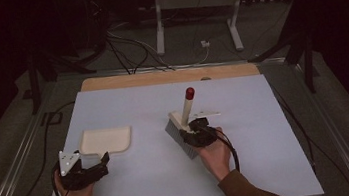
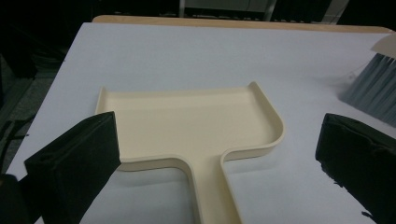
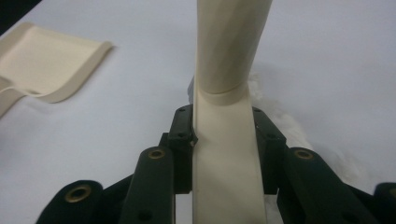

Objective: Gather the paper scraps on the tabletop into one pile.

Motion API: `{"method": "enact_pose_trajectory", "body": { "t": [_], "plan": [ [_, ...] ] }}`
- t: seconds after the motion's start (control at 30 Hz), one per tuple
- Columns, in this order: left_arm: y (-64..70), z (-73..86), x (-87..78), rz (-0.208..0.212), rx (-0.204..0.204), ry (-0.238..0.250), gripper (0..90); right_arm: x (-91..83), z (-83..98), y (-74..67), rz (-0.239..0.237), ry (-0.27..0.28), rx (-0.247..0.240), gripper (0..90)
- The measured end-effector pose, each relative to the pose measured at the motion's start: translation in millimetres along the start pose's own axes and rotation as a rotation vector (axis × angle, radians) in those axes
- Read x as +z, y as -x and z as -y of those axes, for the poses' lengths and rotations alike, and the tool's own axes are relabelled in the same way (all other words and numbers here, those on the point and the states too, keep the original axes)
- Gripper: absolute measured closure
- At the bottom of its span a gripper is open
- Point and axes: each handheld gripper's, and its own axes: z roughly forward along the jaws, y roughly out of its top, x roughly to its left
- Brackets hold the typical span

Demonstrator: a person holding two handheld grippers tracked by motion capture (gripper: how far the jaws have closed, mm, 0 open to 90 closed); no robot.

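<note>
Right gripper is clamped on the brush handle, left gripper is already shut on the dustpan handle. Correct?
Not quite. The right gripper is indeed clamped on the brush handle, but the left gripper is open: in the left gripper view its fingers stand wide apart on either side of the dustpan handle, not touching it.

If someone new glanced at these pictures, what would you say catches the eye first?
Probably the brush right of centre on the pale table, its cream handle with a red tip slanting upward, clamped in the right gripper. Next, the cream dustpan lying flat to its left, with the left gripper open at its handle, the jaws standing either side without closing on it.
</note>
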Motion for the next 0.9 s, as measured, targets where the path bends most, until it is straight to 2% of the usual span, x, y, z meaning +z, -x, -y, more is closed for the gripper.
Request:
{"method": "enact_pose_trajectory", "body": {
  "t": [0.23,0.43,0.63,0.77,0.9],
  "plan": [
    [0.8,0.2,0.7,0.001,-0.002,0.001,0.6,-6.5,0.9,19.4,0.025,-0.001,0.025,67.7],
    [0.5,0.2,0.6,0.001,-0.002,0.001,0.6,-9.6,-1.3,16.0,0.01,0.013,0.011,67.7],
    [0.2,0.2,0.5,0.001,-0.002,0.001,0.6,-15.5,-3.4,6.4,-0.025,0.02,-0.021,67.7],
    [0.1,0.2,0.5,0.001,-0.002,0.0,0.6,-21.4,-5.7,1.5,-0.069,0.026,-0.042,67.7],
    [0.0,0.3,0.4,-0.001,-0.002,-0.002,0.6,-29.4,-10.5,-0.2,-0.141,0.036,-0.069,67.7]
  ]
}}
